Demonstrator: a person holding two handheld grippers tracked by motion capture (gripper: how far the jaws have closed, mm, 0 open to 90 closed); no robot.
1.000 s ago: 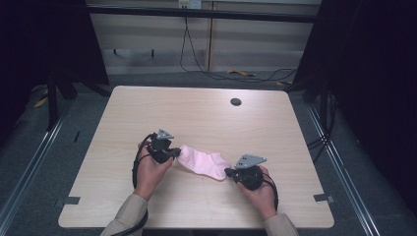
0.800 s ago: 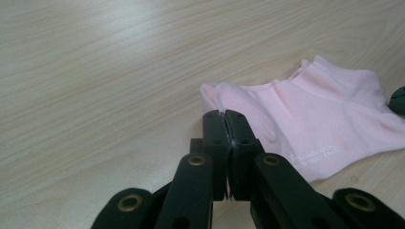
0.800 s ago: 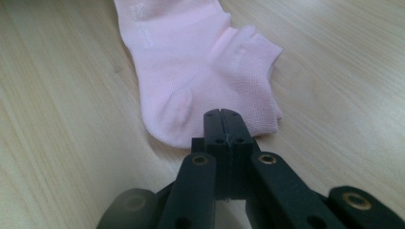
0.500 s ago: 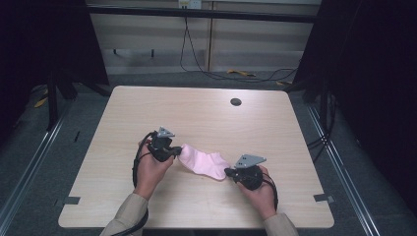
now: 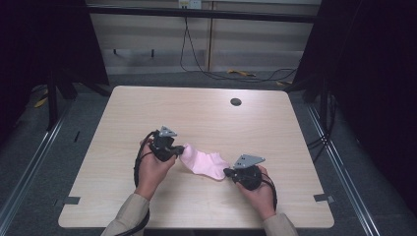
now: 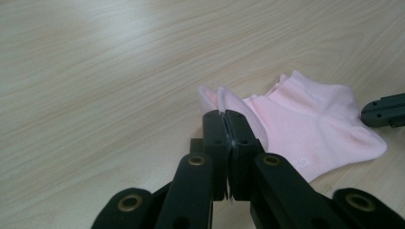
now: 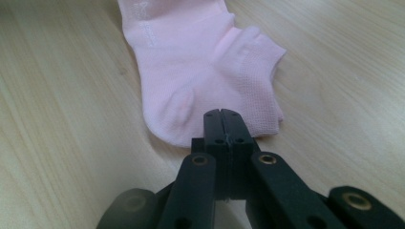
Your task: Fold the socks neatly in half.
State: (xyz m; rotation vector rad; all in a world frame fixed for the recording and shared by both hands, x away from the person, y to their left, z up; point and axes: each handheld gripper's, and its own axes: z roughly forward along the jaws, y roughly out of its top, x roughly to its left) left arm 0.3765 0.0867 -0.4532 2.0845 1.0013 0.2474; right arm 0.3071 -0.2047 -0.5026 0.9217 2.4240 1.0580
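Soft, light pink cotton ankle sock: my left gripper pinches its cuff; right gripper, jaws pressed together, nips the opposite edge.

The high view looks forward and down over the whole counter. Both gripper views sit low, just beside the sock, facing it from opposite ends.

A pale wooden table is standing on grey carpet — black cables are trailing along the beige wall panel behind it.
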